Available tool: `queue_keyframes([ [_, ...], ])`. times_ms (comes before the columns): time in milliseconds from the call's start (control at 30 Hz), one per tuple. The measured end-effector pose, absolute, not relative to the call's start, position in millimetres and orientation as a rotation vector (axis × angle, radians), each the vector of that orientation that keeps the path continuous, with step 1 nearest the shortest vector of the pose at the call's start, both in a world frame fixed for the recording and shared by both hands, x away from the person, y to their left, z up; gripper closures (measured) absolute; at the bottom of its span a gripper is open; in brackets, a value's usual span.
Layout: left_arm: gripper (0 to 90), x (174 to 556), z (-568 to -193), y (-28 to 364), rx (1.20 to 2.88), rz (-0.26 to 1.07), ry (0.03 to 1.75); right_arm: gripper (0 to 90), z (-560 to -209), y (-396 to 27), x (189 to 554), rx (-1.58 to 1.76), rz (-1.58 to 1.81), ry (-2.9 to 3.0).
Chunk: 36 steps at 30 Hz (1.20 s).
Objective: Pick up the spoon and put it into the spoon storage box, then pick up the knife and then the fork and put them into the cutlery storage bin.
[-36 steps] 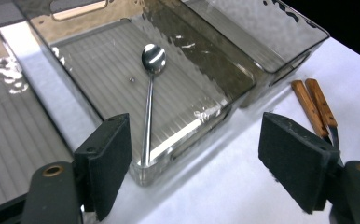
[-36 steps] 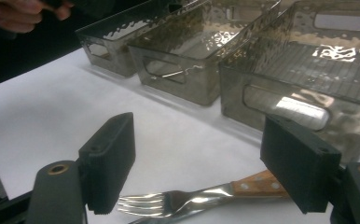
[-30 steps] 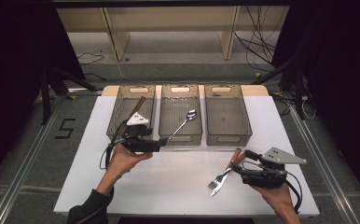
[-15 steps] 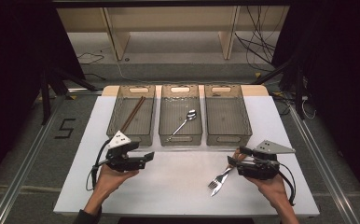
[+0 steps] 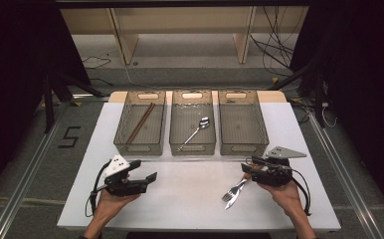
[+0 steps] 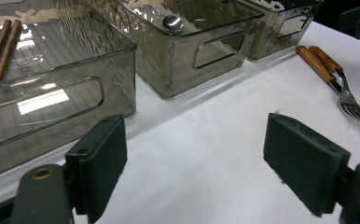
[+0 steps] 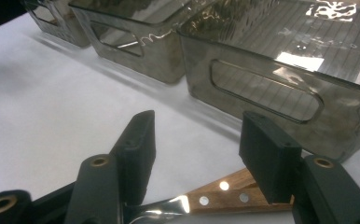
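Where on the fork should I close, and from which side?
Close on the wooden handle of the fork, coming down from above. It lies flat on the white table, tines towards you; the right gripper straddles it, fingers closing but probably not yet pressing.

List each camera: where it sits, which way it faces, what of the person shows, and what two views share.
High view: above the table's near side, facing forward and down; forearms, left gripper, right gripper.
Left gripper view: on that gripper, facing the bins; open jaws.
Right gripper view: on that gripper; jaws just closing astride the wooden-handled fork.
Shared: both gripper views show the fork.
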<state>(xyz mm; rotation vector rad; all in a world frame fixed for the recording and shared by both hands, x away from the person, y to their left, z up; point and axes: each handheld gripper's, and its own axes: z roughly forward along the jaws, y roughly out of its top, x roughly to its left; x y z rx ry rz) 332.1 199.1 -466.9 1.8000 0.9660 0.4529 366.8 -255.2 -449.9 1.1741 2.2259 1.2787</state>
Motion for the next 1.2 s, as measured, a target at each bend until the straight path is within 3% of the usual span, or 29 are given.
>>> queue_keyframes([
  [200,19.8,325,-472,199,1.794,0.442,0.954,54.7,-452,-256,370,1.177,1.246,2.231],
  [733,19.5,320,-478,197,1.786,0.415,0.963,89.9,-461,-256,384,1.185,1.105,2.276],
  [1200,19.6,319,-481,198,1.791,0.423,0.955,90.0,-480,-252,407,1.232,0.954,2.332],
])
